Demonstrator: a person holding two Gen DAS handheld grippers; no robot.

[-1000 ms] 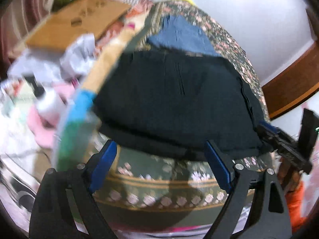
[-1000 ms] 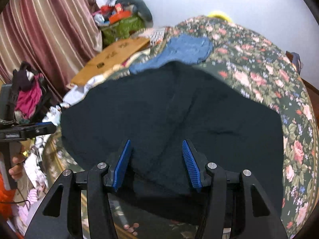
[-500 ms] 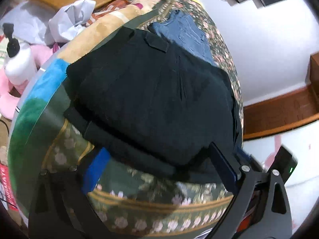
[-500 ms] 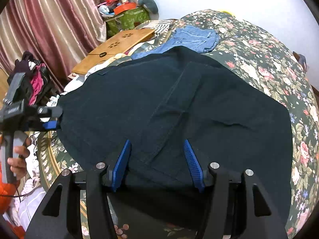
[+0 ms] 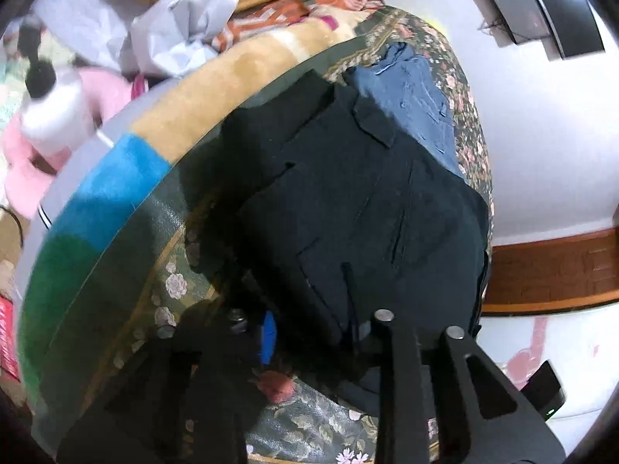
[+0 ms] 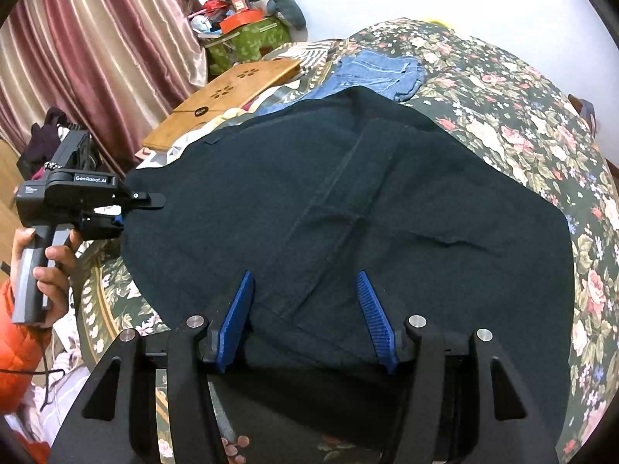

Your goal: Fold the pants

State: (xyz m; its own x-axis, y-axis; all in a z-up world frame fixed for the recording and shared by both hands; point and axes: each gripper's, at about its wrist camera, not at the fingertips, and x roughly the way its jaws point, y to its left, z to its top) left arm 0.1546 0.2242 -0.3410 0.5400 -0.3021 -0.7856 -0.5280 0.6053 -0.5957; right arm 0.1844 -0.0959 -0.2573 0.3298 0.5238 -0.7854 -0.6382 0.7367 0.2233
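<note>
Left gripper [image 5: 317, 332]: jaws were recorded closing, with the near-left edge of the black pants [image 6: 387, 224] caught between them; in the right wrist view its fingers were seen pinched at that same edge [image 6: 131, 203]. Pad contact was judged made, though blur in the left wrist view left the depth of the bite unclear.

Right gripper [image 6: 305, 313]: jaws were held half apart, astride the near hem of the pants. Cloth was seen between the blue ribbed pads [image 6: 373, 317], but no pressure on it could be made out.

Risks, as judged:
- A shallow pinch by the left gripper; the edge could slip out on lifting.
- Only the top layer taken; the layers beneath could be left behind and the fold spoiled.
- Bedspread caught along with the pants, since the edge lay flat on it.
- One corner lifted alone while the right gripper was unclosed; the cloth could be dragged askew.

Materials:
- Pants: black, matte, soft woven cloth, spread broad and nearly flat on the floral bedspread [image 6: 541, 123], with a raised seam down the middle and a shallow crease right of it.
- Blue jeans [image 6: 379, 71]: denim, rumpled, just beyond the pants' far edge.
- Wooden board [image 6: 232, 89]: flat, rigid, with cut-outs, beyond the pants' far-left corner.
- Bedspread: printed, smooth, dark green with roses.
</note>
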